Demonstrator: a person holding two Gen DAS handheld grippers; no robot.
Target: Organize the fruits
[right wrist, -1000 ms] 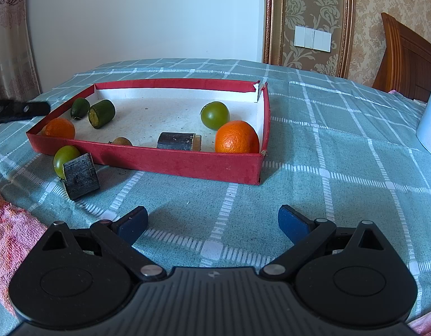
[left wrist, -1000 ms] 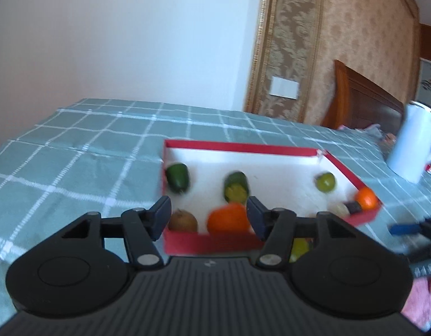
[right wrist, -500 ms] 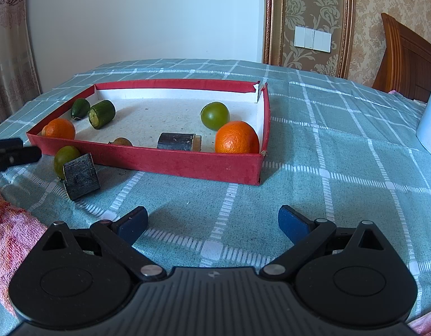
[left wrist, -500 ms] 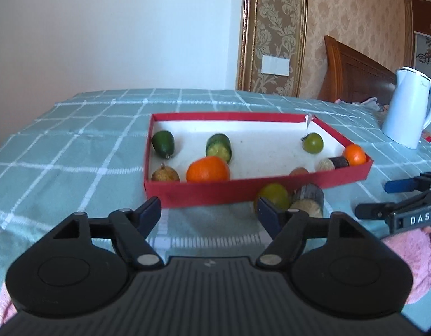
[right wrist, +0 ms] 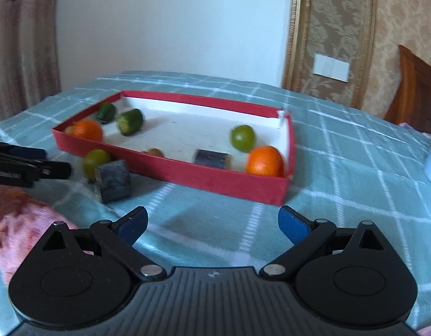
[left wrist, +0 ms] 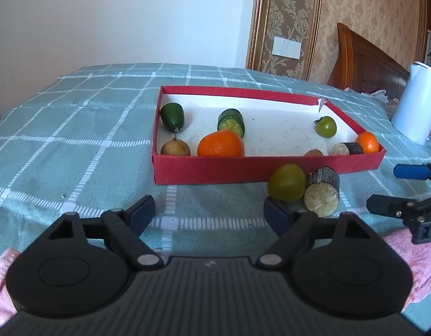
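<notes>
Jaws of the left gripper [left wrist: 209,210] stand wide apart and hold nothing, low over the teal checked cloth of the worktop [left wrist: 75,140]. Just ahead of the right-hand jaw, nearly touching it, sits a round yellow-green fruit [left wrist: 286,182], and pressed against its right side lies a short dark-skinned cylinder with a pale cut end [left wrist: 322,193]. Both rest outside the shallow red cardboard tray with a white floor [left wrist: 215,170], close to its near wall.

Jaws of the right gripper [right wrist: 212,224] are likewise spread and empty; from them the same two pieces lie ahead and to the left, the tray straight beyond.

Further past the left jaws, inside the tray, a large orange [left wrist: 220,147] and a small brown round fruit [left wrist: 175,148] sit against the near wall, then a cut green cylinder [left wrist: 231,119] and a dark green oval fruit [left wrist: 172,116]; to the right, a small green tomato-like fruit [left wrist: 325,126], another dark cylinder [left wrist: 347,149] and a small orange [left wrist: 367,142] in the corner.

The yellow-green fruit looks light, smooth and likely to roll, so I would close on its widest middle from both sides. The cylinder seems stiff and rough; its curved flanks should give a surer hold than its flat ends.
</notes>
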